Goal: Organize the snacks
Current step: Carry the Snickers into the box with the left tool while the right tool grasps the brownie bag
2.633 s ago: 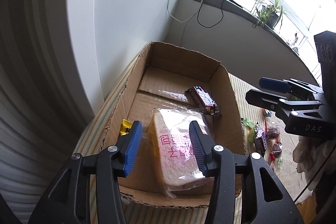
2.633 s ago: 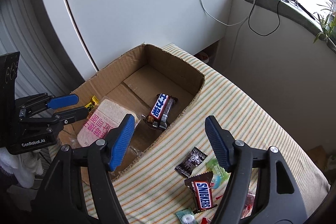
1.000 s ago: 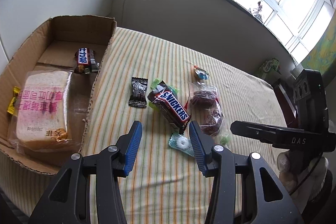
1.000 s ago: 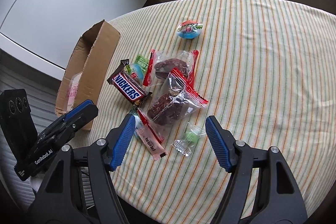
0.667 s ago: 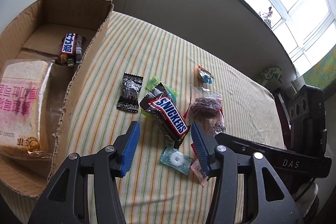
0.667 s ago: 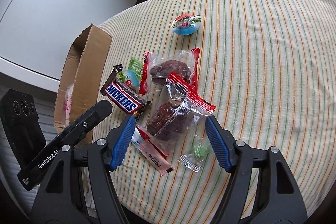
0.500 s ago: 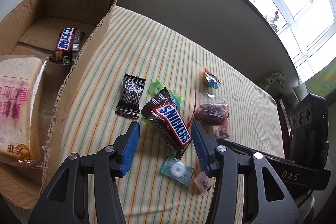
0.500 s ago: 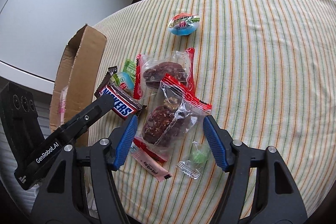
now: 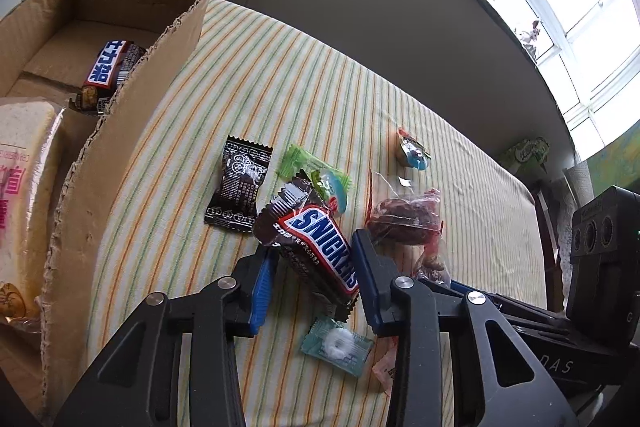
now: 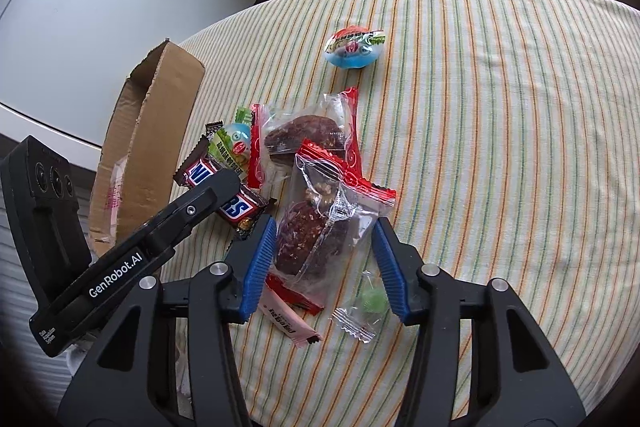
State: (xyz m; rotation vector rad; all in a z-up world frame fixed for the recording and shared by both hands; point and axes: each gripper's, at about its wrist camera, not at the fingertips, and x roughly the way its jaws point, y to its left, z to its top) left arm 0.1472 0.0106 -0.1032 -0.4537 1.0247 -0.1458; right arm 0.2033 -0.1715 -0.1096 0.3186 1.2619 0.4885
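The left tongs (image 9: 316,279) had just been closing and their blue pads pressed both sides of the Snickers bar (image 9: 316,247), which lay tilted on the striped table (image 9: 280,87). The right tongs (image 10: 326,263) had also been closing, and gripped the clear cookie pack (image 10: 320,227) between their pads. A second cookie pack (image 10: 300,135) lay just beyond it. Near the right tongs sat a green candy (image 10: 370,301) and a pink sachet (image 10: 286,323). A mint (image 9: 338,341) lay below the bar, a black packet (image 9: 240,183) to its left. The box (image 9: 120,155) at far left held bread (image 9: 20,187) and another bar (image 9: 108,71).
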